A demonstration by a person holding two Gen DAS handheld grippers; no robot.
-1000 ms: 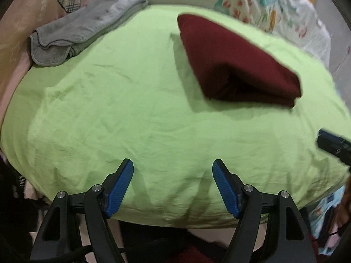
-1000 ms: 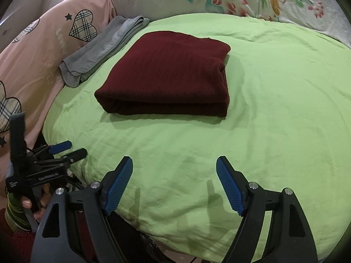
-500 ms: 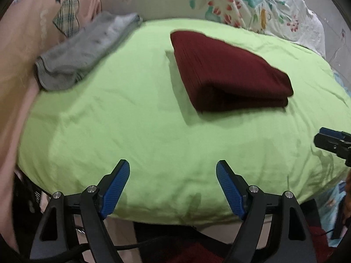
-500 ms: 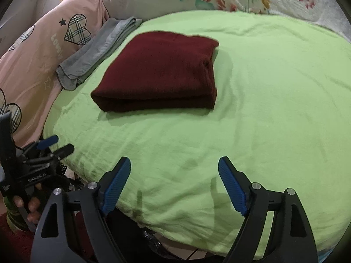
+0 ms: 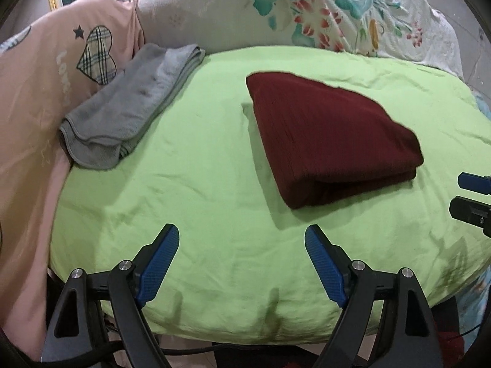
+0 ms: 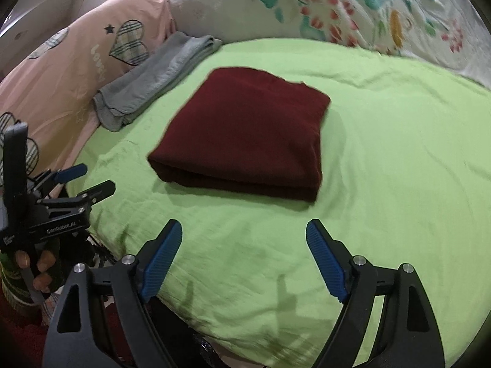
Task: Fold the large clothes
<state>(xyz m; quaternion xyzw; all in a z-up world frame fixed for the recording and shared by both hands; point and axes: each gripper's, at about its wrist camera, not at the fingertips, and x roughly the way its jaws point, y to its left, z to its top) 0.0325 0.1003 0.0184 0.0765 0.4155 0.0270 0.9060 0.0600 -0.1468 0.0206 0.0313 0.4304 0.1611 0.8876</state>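
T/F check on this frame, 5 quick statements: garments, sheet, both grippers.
1. The maroon garment lies folded on the green sheet. True.
2. The left gripper is clamped on the maroon garment. False: its jaws are open, nothing between them.
3. The grey garment lies on top of the maroon one. False: it lies apart, at the sheet's edge.
4. The right gripper holds nothing. True.
5. The maroon garment hangs off the sheet's edge. False: it rests wholly on it.

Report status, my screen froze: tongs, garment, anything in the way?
Left tongs open, just widened, empty. Right tongs open, empty. Maroon garment folded on green sheet. Nothing blocking.
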